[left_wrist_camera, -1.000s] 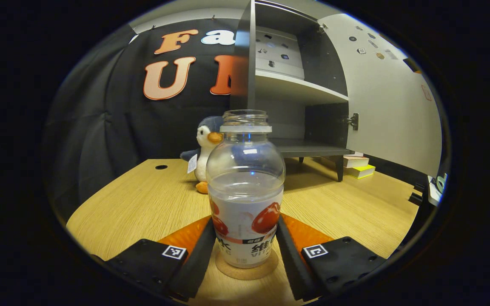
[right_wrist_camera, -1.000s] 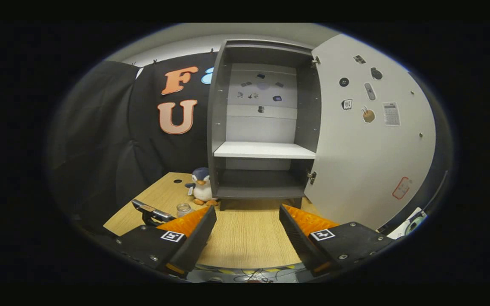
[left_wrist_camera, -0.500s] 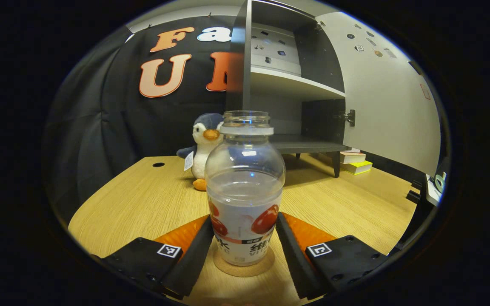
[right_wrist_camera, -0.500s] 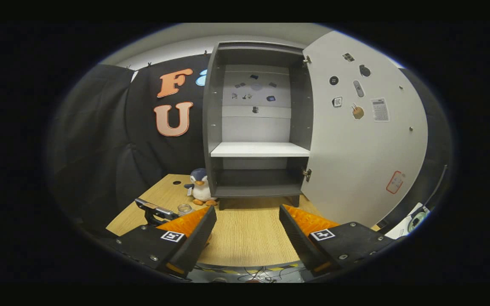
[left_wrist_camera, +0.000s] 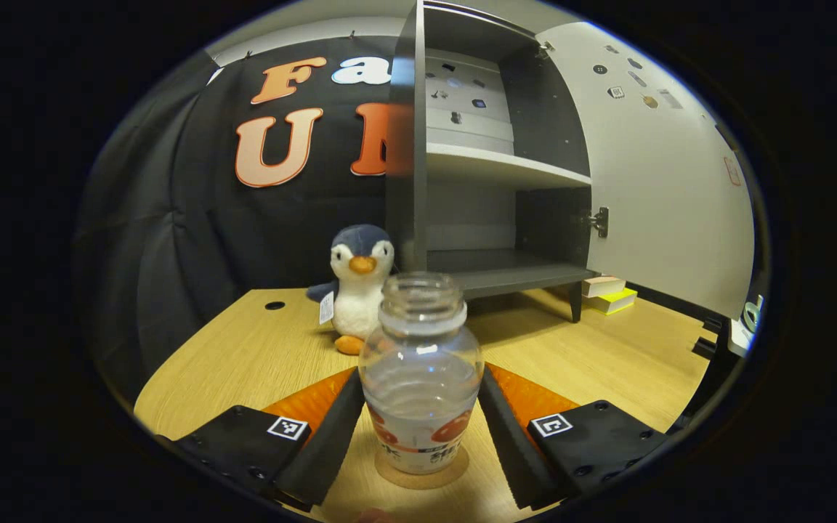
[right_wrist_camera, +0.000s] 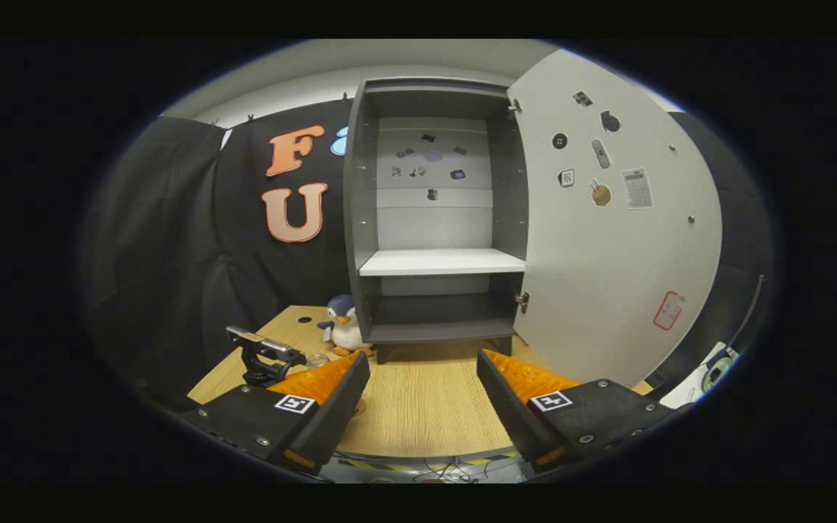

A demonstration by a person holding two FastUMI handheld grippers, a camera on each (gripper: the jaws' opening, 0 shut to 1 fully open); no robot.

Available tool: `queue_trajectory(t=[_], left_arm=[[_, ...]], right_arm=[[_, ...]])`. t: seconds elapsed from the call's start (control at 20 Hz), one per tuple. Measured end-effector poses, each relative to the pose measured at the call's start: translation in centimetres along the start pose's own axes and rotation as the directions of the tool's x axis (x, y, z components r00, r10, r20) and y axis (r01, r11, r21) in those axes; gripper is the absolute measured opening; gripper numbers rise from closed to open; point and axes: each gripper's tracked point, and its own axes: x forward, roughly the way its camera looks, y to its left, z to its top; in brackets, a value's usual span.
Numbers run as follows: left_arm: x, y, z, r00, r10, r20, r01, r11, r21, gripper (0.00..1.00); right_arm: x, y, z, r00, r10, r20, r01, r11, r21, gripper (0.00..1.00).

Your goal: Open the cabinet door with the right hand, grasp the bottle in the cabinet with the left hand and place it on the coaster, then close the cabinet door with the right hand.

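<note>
- The clear plastic bottle point(left_wrist_camera: 421, 374) stands upright on the round cork coaster point(left_wrist_camera: 421, 473) at 6 o'clock in the left gripper view, uncapped, with a printed fruit label round its lower half.
- The left gripper point(left_wrist_camera: 421, 443) has its black fingers spread to either side of the bottle; I can't tell whether they touch it, but they don't look to be squeezing.
- To finish this step well, I'd say draw that gripper straight back and level, so neither finger clips the light, top-heavy bottle off the coaster.
- The right gripper point(right_wrist_camera: 418, 407) hangs spread and empty over the pale wood-grain table point(right_wrist_camera: 418, 407).
- The cabinet door point(right_wrist_camera: 618, 240), a smooth white panel dotted with small stickers, stands wide open at 2 o'clock in the right gripper view; closing it is what remains.
- The dark grey cabinet point(right_wrist_camera: 437, 218) has a white shelf; a plush penguin point(left_wrist_camera: 359, 287) sits beside its left wall.
</note>
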Motion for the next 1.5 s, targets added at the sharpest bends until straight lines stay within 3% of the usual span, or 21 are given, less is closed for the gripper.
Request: queue_trajectory(t=[0.35, 0.8, 1.25, 1.45, 1.5], left_arm=[[-1.4, 0.1, 5.8, 0.997, 0.032, 0.072, -0.031, 0.999, -0.018, 0.96], [-3.3, -2.6, 15.0, 0.986, 0.027, 0.165, -0.024, 0.999, -0.022, 0.96], [-5.1, -6.7, 21.0, 0.980, 0.025, 0.196, -0.016, 0.999, -0.049, 0.95], [-6.1, -8.1, 22.4, 0.980, 0.037, 0.197, -0.027, 0.998, -0.055, 0.95], [-6.3, -8.3, 22.8, 0.979, 0.041, 0.198, -0.030, 0.998, -0.056, 0.95]], right_arm=[[-1.1, -2.9, 2.0, 0.998, -0.022, 0.066, 0.020, 0.999, 0.031, 0.92], [-4.2, -9.7, 6.0, 0.981, -0.077, 0.176, 0.075, 0.997, 0.017, 0.92], [-8.5, -19.9, 7.8, 0.952, -0.195, 0.237, 0.193, 0.981, 0.032, 0.92], [-10.3, -25.2, 8.9, 0.923, -0.277, 0.266, 0.283, 0.959, 0.014, 0.92], [-10.6, -26.7, 9.4, 0.914, -0.301, 0.272, 0.309, 0.951, 0.014, 0.87]])
